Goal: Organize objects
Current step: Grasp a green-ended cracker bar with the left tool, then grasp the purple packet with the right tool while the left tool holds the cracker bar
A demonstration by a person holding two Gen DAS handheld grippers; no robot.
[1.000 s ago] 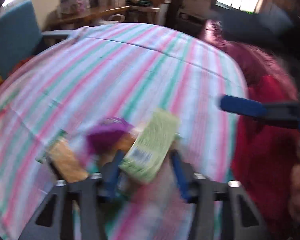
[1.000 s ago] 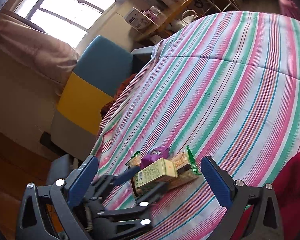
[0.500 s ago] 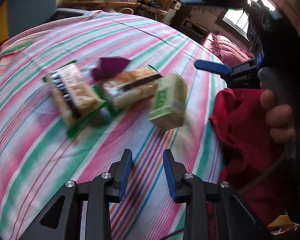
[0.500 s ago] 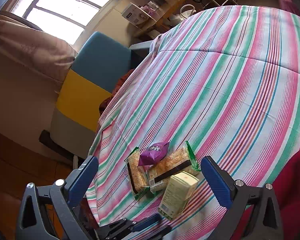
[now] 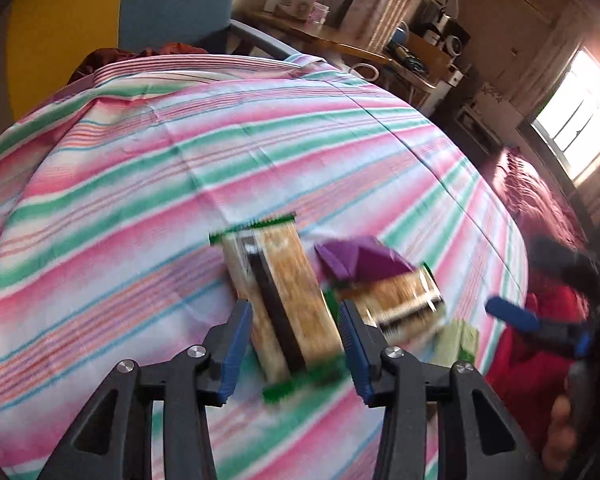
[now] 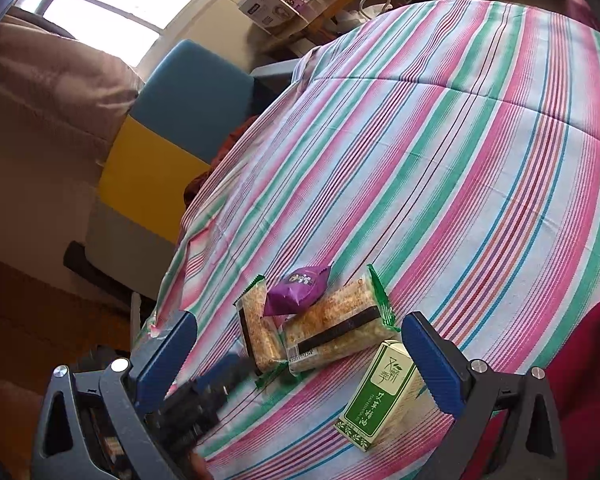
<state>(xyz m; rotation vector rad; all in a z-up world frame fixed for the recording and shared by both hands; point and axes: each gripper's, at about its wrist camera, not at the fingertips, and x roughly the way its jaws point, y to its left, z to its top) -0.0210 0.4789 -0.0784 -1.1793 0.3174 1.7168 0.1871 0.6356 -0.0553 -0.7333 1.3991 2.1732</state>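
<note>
I see the striped bedspread [image 6: 440,152] filling most of both views, and I read it as my work surface, with the snacks gathered near its lower edge. In the right wrist view the green tea carton [image 6: 380,394] lies low and right of centre, a little apart from the rest, which I judge is its sorted spot. Two rice cracker packets sit at centre: the larger cracker packet [image 6: 336,330] angled across, the narrower cracker packet [image 5: 284,304] beside it, with the purple snack pouch [image 6: 298,290] resting on both. My left gripper [image 5: 296,336] has just been opening its jaws, which now straddle the narrower packet without visibly pressing it, I think to lift it clear. My right gripper [image 6: 300,354] hangs wide apart, empty.
</note>
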